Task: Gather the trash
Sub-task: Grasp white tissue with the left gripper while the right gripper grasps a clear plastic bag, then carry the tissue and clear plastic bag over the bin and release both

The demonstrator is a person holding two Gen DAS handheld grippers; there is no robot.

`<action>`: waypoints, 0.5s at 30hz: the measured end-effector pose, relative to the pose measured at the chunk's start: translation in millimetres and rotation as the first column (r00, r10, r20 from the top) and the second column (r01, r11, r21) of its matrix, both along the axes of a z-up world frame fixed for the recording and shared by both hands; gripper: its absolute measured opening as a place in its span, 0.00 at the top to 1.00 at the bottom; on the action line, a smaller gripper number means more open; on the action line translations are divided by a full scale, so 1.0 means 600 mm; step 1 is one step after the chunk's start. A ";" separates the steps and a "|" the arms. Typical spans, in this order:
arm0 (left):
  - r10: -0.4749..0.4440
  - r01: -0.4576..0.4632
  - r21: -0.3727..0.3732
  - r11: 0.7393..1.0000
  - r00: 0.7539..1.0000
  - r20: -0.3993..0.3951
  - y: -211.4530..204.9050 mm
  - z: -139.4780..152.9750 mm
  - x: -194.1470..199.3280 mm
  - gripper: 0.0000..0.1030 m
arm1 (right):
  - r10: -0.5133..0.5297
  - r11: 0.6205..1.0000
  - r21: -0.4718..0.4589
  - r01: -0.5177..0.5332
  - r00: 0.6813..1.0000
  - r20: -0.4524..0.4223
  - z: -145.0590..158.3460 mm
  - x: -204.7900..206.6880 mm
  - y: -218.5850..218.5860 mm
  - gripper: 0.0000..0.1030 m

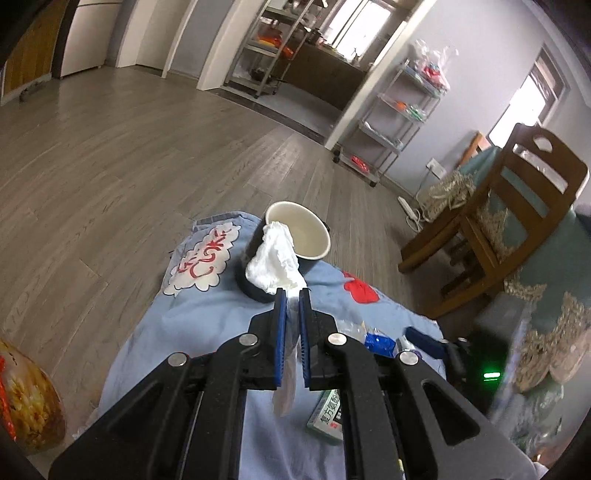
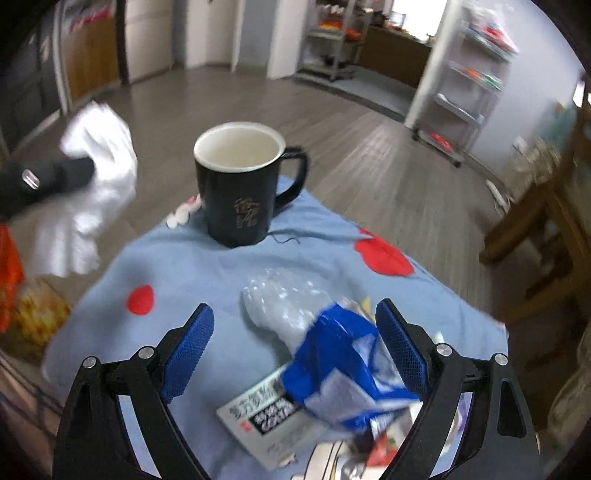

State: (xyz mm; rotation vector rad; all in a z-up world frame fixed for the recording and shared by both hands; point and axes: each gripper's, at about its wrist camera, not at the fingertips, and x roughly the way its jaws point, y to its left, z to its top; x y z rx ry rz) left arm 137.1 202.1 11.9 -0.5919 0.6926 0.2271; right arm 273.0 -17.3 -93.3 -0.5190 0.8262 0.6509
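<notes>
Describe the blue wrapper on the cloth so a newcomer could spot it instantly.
Start at the light blue cloth with red spots covering the table, where a black mug stands at the far side. Nearer the camera, between the open fingers of the right hand-held gripper, lies a pile of litter. The blue wrapper is the crumpled blue-and-white one, overlapping clear plastic and a white printed box.

**Daylight in the room, one picture sharp and one smeared**

Bright light comes in through the windows (image 1: pixel 360 22) at the back, and they glow white. The left view is mostly sharp. The right view is blurry, most of all around the mug (image 2: pixel 240 184). Both pictures bend at the edges, with dark corners.
</notes>
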 end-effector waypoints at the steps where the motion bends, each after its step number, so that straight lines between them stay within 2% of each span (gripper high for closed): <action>1: 0.009 -0.009 -0.005 1.000 1.000 0.001 0.004 -0.001 -0.002 0.94 | 0.015 0.999 -0.029 -0.015 1.000 0.005 -0.007 0.002 0.011 0.14; 5: 0.030 -0.030 -0.012 0.999 1.000 -0.001 0.014 -0.004 -0.002 0.94 | 0.055 0.988 -0.147 -0.052 0.998 0.018 -0.043 0.010 0.041 0.16; 7: 0.033 -0.033 -0.019 0.999 0.999 -0.002 0.015 -0.005 0.000 0.94 | 0.059 0.982 -0.180 -0.056 0.998 0.011 -0.057 0.015 0.048 0.22; 9: 0.037 -0.037 -0.022 0.999 0.999 -0.002 0.016 -0.007 0.002 0.94 | 0.066 0.975 -0.213 -0.065 0.998 -0.002 -0.071 0.017 0.056 0.30; 11: 0.041 -0.041 -0.026 0.999 0.999 -0.003 0.018 -0.009 0.001 0.94 | 0.071 0.971 -0.230 -0.069 0.998 -0.002 -0.079 0.015 0.058 0.52; 14: 0.046 -0.046 -0.023 0.999 0.999 -0.006 0.018 -0.012 0.000 0.94 | 0.066 0.977 -0.200 -0.069 0.998 -0.021 -0.076 0.011 0.050 0.72; 15: 0.047 -0.047 -0.024 0.999 0.999 -0.007 0.017 -0.012 0.001 0.94 | 0.064 0.981 -0.181 -0.068 0.998 -0.028 -0.072 0.009 0.046 0.74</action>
